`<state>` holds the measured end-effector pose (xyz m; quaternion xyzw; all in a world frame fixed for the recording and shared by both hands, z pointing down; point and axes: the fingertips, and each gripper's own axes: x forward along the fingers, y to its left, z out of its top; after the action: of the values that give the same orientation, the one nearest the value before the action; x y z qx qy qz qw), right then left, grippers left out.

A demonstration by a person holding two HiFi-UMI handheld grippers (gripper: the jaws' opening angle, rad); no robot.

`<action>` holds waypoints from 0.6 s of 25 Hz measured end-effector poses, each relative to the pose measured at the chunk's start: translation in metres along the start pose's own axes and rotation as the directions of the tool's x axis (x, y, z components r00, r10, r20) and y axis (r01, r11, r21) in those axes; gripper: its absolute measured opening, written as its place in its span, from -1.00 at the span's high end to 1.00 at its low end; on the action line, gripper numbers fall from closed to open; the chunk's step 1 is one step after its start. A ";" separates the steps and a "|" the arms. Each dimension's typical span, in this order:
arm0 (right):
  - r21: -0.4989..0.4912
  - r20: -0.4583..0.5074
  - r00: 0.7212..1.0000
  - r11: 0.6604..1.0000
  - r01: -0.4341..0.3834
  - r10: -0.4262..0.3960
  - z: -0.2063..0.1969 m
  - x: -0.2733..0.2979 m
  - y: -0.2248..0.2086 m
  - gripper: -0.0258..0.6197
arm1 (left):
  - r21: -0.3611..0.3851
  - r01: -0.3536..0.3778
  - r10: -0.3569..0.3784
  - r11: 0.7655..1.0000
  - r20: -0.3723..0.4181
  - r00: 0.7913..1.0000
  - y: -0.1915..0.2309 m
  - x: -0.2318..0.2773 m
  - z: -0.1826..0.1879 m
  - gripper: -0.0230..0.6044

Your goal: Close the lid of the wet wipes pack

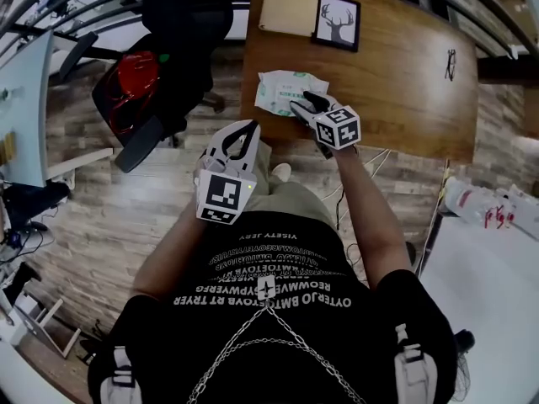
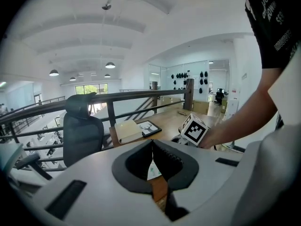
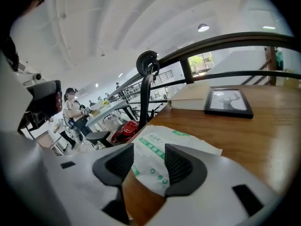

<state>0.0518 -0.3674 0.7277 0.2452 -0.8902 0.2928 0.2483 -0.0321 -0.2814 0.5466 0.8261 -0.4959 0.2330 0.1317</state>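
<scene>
Pack (image 1: pixel 289 91) lies flat at the table's (image 1: pixel 404 82) near edge; right gripper (image 1: pixel 307 102) hangs over its near end, jaws wide, nothing pinched; left gripper (image 1: pixel 249 128) off the table, jaws tip to tip, empty. Risk as judged: a slanted press slides the light pack or crumples it, so the lid fails to seal. Pad (image 1: pixel 289 4) and deer picture (image 1: pixel 338 21) sit well behind, chair (image 1: pixel 181 23) off to the left; nothing blocks the approach

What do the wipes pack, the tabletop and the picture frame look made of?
Wipes pack: soft plastic film, white with green print; the surface is creased.
Tabletop: wood or wood-look laminate, smooth satin; grain shows, but which of the two is unclear.
Picture frame: dark, matte, thin; wood or plastic, cannot tell.
</scene>
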 end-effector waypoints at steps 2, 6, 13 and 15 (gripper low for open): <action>-0.014 -0.017 1.000 1.000 -0.027 0.026 -0.006 0.004 0.006 0.25 | -0.006 -0.009 0.009 1.000 -0.003 1.000 -0.002 -0.003 -0.004 0.84; 0.013 -0.013 0.999 0.999 -0.042 0.042 -0.008 0.012 0.006 0.29 | -0.018 -0.029 0.029 0.999 -0.016 0.999 -0.004 -0.013 -0.015 0.84; -0.067 -0.044 0.996 0.995 0.078 -0.081 -0.010 0.017 -0.005 0.73 | -0.038 -0.063 0.062 0.997 -0.023 0.998 -0.007 -0.027 -0.029 0.84; -0.142 -0.059 0.989 0.982 0.123 -0.133 -0.013 0.019 -0.006 0.81 | -0.042 -0.066 0.065 0.997 -0.027 0.998 -0.009 -0.029 -0.032 0.84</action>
<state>0.0445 -0.3689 0.7507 0.2739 -0.8817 0.2221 0.3134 -0.0441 -0.2408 0.5595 0.8033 -0.5260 0.2369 0.1480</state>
